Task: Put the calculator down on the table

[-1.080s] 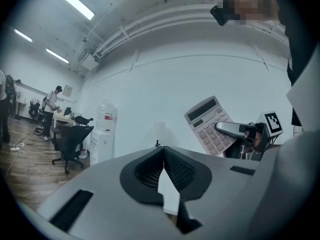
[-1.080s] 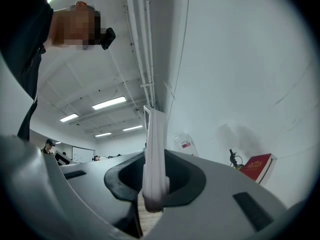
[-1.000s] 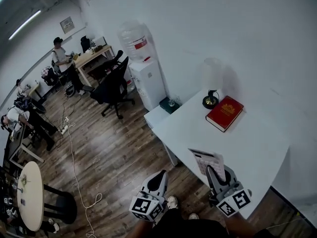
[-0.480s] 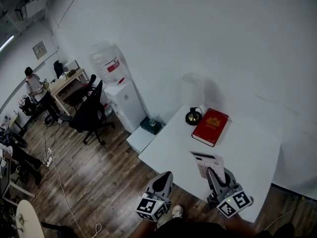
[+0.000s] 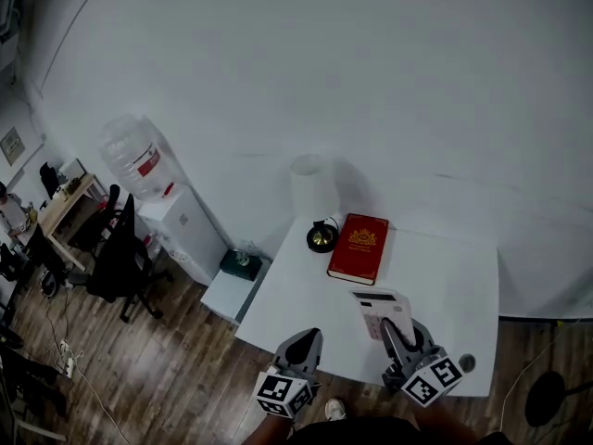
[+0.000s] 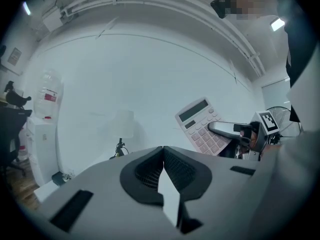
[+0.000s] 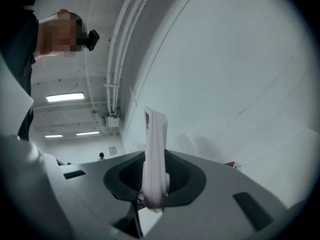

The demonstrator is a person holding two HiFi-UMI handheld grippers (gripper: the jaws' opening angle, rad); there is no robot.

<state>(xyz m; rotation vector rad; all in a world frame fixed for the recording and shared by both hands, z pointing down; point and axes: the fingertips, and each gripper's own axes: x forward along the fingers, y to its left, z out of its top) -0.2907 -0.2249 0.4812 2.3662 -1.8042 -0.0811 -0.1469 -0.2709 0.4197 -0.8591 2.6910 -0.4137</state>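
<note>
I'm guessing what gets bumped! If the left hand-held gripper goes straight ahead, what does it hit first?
Probably the white wall, passing right of the lamp and left of the calculator. Depth is hard to judge.

Head view: looked steeply down over the table [image 5: 445, 267]
Gripper views: faced level at the table's near edge
Shared: calculator [image 6: 200, 126]

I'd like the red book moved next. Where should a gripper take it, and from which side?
Probably take the red book by its right long edge, coming in low from the right over the bare table. It lies flat, so only a thin edge offers a pinch across its thickness, and the lamp base crowds its far left corner.
</note>
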